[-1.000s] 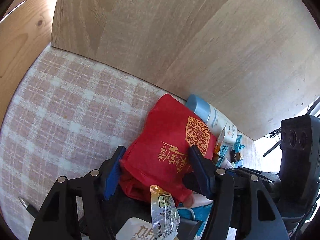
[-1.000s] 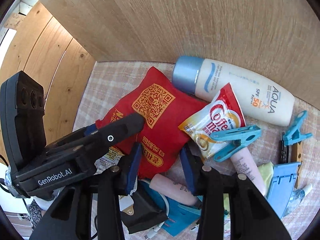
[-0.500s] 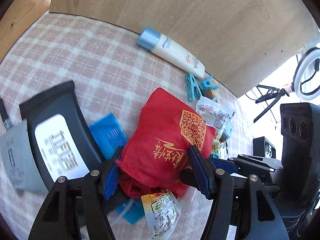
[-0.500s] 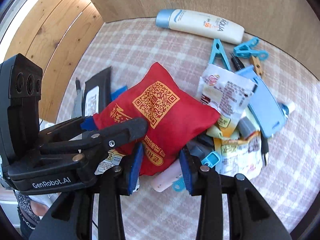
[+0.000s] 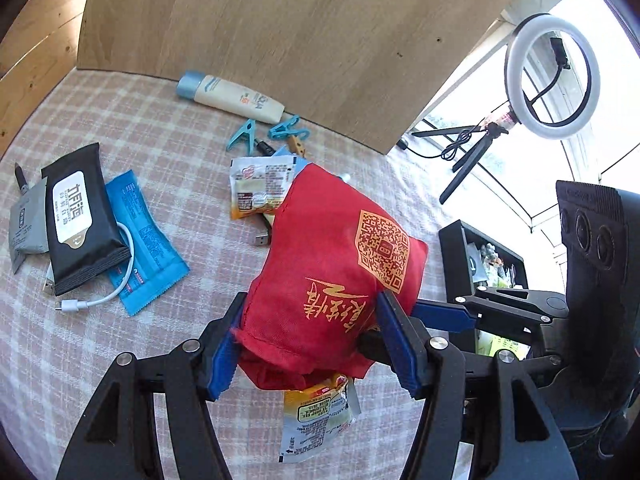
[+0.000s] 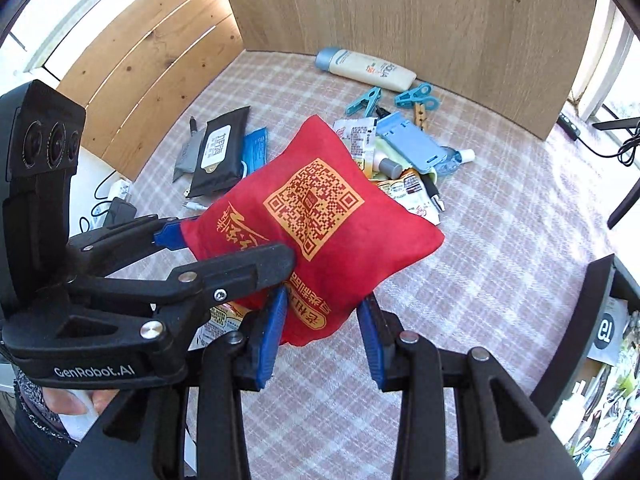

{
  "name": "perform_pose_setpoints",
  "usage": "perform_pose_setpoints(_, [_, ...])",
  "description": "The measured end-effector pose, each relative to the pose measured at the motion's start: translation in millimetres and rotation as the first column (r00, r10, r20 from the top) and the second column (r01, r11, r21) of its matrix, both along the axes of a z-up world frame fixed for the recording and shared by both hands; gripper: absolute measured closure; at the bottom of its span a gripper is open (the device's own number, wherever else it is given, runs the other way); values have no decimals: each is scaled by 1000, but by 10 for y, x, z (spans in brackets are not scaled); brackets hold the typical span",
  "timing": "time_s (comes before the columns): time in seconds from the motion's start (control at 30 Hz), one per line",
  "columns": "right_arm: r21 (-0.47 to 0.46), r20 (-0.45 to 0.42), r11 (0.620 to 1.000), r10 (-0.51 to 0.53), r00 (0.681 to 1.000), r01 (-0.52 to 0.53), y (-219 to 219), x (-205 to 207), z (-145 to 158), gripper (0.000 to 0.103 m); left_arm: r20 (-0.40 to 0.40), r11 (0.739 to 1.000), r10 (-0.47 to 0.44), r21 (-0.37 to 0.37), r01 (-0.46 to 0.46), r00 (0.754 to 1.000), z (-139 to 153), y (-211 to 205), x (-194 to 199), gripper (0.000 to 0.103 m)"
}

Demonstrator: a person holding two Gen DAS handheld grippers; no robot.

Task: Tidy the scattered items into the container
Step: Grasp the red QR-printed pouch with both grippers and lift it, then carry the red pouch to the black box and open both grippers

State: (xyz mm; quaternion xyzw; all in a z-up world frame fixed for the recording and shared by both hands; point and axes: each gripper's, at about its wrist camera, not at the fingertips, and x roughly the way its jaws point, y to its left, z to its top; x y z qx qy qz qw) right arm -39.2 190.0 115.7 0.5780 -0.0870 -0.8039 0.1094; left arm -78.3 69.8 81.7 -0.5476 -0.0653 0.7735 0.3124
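A red cloth pouch [image 5: 336, 264] with a gold QR code hangs in the air above the checked tablecloth, held from two sides. My left gripper [image 5: 308, 340] is shut on its near end, and a foil sachet [image 5: 316, 416] dangles below the pouch. My right gripper [image 6: 320, 328] is shut on the pouch's [image 6: 320, 220] lower corner. The black container [image 5: 480, 256] with items inside stands at the right in the left wrist view; its edge shows at the far right in the right wrist view [image 6: 600, 320].
On the cloth lie a sunscreen tube [image 6: 364, 70], blue clothes pegs [image 6: 412, 98], a blue flat case [image 6: 412, 144], sachets [image 5: 260, 188], a black wipes pack [image 5: 76, 220], a blue packet [image 5: 144, 240] and a white cable [image 5: 96, 300]. A wooden board stands behind. A ring light [image 5: 552, 76] stands at the right.
Both grippers have lifted the red pouch up and back from the pile; the table items now look smaller and farther. The container has come into view at the right.
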Motion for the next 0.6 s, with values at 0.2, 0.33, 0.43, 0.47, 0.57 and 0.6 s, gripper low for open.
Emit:
perform_pose_setpoints(0.2, [37,-82,999,-7,997,10,158,180,280,67,-78,1000,-3,23,5,997,284,157,171,43])
perform_pose_setpoints(0.33, [76,-139,997,-5,990,15,262,339,470,67,-131,999,5,40,0,991,425,277,285,43])
perform_pose_setpoints(0.43, [102,-163,995,-6,987,23,323,412,572,67,-133,998,5,56,2,991,485,348,318,43])
perform_pose_setpoints(0.47, [105,-169,994,-7,986,25,349,430,600,67,-131,998,4,59,4,991,506,370,331,43])
perform_pose_setpoints(0.57, [117,-184,993,-4,983,26,439,513,674,67,-138,999,-9,52,16,990,580,471,395,43])
perform_pose_setpoints(0.6, [116,-186,993,-7,982,29,475,541,694,67,-141,999,-12,50,20,990,606,514,421,43])
